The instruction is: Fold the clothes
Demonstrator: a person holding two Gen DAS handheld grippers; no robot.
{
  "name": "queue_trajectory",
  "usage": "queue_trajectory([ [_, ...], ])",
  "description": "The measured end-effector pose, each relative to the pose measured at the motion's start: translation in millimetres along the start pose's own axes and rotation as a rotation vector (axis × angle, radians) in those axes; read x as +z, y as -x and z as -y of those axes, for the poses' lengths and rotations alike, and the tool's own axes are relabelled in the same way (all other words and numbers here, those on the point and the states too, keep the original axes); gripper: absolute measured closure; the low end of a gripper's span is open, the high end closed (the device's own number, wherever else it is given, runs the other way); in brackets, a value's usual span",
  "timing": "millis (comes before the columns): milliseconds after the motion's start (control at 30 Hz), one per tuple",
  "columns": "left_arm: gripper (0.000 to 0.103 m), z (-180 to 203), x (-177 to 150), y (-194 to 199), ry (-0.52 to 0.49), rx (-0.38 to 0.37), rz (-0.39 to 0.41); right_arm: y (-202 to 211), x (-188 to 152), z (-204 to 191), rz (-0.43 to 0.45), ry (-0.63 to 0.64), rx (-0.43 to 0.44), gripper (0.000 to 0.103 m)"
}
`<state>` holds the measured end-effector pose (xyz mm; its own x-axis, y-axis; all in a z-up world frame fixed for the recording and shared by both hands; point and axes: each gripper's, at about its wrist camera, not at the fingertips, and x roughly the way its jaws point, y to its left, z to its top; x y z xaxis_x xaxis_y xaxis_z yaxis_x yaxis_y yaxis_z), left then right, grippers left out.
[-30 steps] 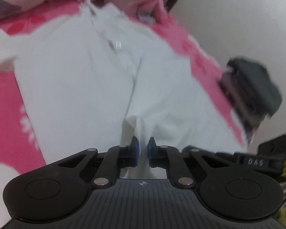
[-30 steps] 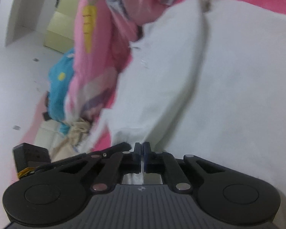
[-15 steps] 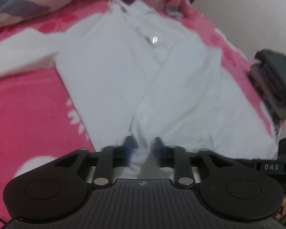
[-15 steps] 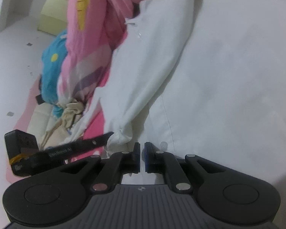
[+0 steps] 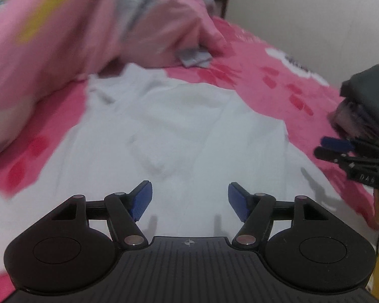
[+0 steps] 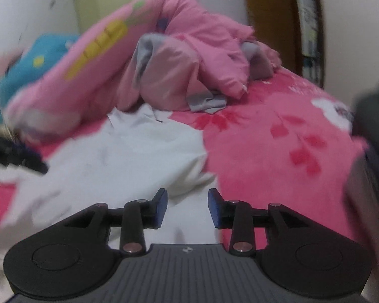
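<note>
**Over a pink bed, two grippers let go of a white shirt**

On a bed spread with a pink flowered blanket point(image 5: 278, 85), a white shirt point(image 5: 179, 131) lies partly folded, collar end toward a heaped pink quilt point(image 6: 184, 58). Above its near edge the left gripper point(image 5: 190, 199) tilts steeply down, its blue pads point(image 5: 141, 200) parting and well clear of each other, with only the shirt's flat cloth seen beneath the gap and nothing pinched. From the right wrist view, the right gripper point(image 6: 187, 208) points at a shallower angle over the shirt's point(image 6: 128, 166) right border, where white cloth meets the blanket point(image 6: 278, 151); its jaws are also opening, narrower than the left pair, and hold nothing. Seen from the left camera, the right gripper point(image 5: 336, 149) juts in from the right edge above the blanket, just beside the shirt. Behind it sits a dark stack, possibly folded clothes point(image 5: 363, 106), though blur makes that hard to confirm. A blue cushion point(image 6: 38, 58) with yellow spots lies at the far left beyond the quilt, and a brown door frame point(image 6: 267, 17) rises behind the bed against the pale wall point(image 5: 303, 12).
</note>
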<state>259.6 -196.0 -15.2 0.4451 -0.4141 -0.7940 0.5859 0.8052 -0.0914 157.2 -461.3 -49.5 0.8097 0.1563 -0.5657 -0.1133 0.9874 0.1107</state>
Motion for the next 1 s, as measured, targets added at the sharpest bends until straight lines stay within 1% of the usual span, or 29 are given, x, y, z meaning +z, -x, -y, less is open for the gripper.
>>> queue_trajectory([
  [67,0.038,4.2,22.1,-29.9,-0.009,0.008,-0.010,-25.4,6.1,3.3,-0.036,0.076,0.001,0.065],
  [133,0.038,11.1,44.7,-59.1,-0.016,0.025,0.000,-45.1,2.7,3.4,-0.065,0.152,0.014,0.065],
  [200,0.038,17.5,60.8,-85.9,-0.007,0.005,-0.023,-61.7,-0.4,5.0,-0.098,0.200,0.042,0.065],
  [300,0.038,26.5,83.2,-124.1,0.020,-0.032,-0.064,-79.6,-4.0,9.9,-0.120,0.223,0.062,0.065],
  [400,0.038,32.4,94.3,-151.5,0.068,-0.054,-0.095,-85.5,-3.9,20.1,-0.098,0.176,0.091,0.065],
  [433,0.040,34.3,96.6,-159.2,0.076,-0.056,-0.101,-86.9,-3.4,23.6,-0.094,0.152,0.100,0.066],
  [500,0.048,38.8,97.5,-168.5,0.076,-0.041,-0.090,-87.5,-4.4,32.2,-0.081,0.109,0.116,0.067],
  [567,0.061,42.1,97.4,-171.1,0.065,-0.019,-0.068,-85.8,-5.6,39.7,-0.067,0.075,0.129,0.067],
  [600,0.065,41.8,97.2,-171.0,0.068,-0.014,-0.059,-84.7,-6.0,43.4,-0.060,0.058,0.135,0.067],
  [667,0.084,39.6,96.7,-169.9,0.081,-0.009,-0.041,-84.5,-6.3,49.1,-0.052,0.029,0.150,0.067],
  [733,0.093,34.7,96.8,-168.2,0.114,-0.016,-0.020,-85.5,-6.4,47.9,-0.053,0.036,0.152,0.068],
  [767,0.096,32.6,95.5,-166.6,0.129,-0.018,-0.007,-85.8,-6.4,47.0,-0.052,0.041,0.152,0.070],
  [833,0.098,29.3,94.3,-165.2,0.152,-0.019,0.021,-84.8,-5.6,42.7,-0.040,0.064,0.139,0.073],
  [1000,0.100,23.7,88.0,-161.0,0.192,-0.025,0.113,-88.2,-1.1,42.0,-0.016,0.068,0.096,0.073],
])
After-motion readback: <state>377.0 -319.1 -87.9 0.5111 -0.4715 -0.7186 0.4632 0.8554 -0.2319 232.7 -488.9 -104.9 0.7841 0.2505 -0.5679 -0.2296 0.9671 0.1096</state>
